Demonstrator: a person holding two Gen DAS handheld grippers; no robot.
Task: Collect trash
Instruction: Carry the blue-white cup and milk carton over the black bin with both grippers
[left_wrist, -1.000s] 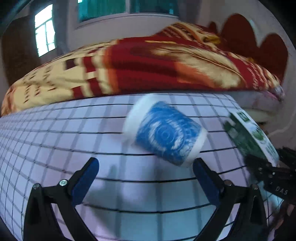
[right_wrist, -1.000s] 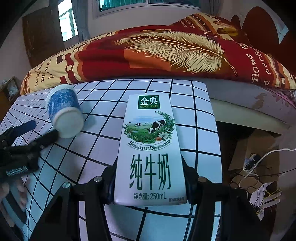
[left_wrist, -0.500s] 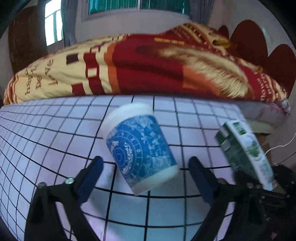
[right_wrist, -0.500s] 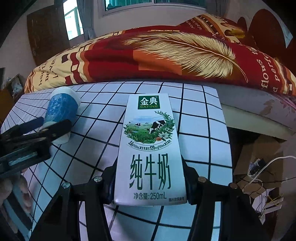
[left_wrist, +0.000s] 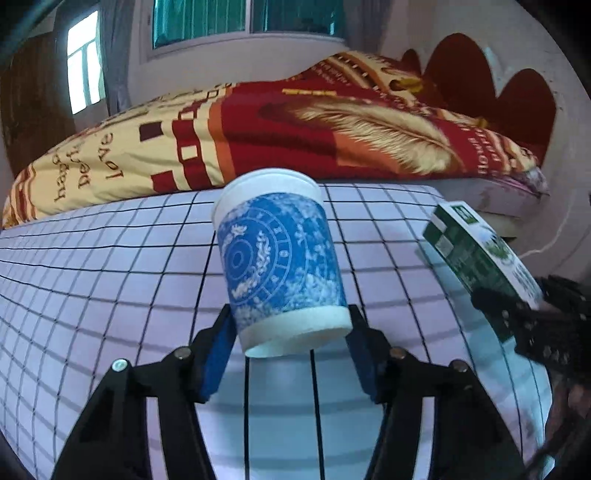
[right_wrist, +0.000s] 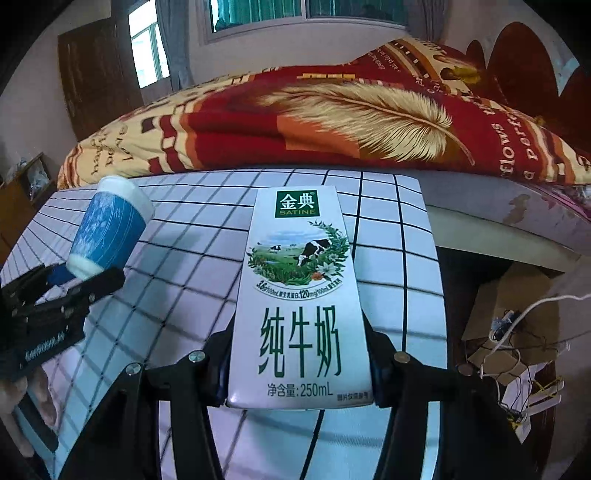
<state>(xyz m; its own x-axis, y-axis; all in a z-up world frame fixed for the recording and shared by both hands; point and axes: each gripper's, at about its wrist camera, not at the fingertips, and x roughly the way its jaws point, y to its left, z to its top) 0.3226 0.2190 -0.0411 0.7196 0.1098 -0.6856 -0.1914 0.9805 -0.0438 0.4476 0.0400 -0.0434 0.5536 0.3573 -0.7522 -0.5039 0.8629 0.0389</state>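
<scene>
Left gripper (left_wrist: 291, 332) pinching a blue-patterned paper cup (left_wrist: 282, 258) near its base, jaws just finished closing in on it, blue pads snug on both sides. Cup tipped away, rim pointing far, held up over the grid-lined counter (left_wrist: 110, 273). Right gripper (right_wrist: 299, 354) clamped on a white-and-green 250 mL milk carton (right_wrist: 301, 295), jaws pressed against its two long sides, carton standing up off the counter too. From the right wrist view, cup sitting off to the left of the carton, well apart. Behind the counter, a bed with a red and yellow feather-print blanket (right_wrist: 332, 110). Cardboard box (right_wrist: 517, 306) and white cable down on the right past the counter edge.
</scene>
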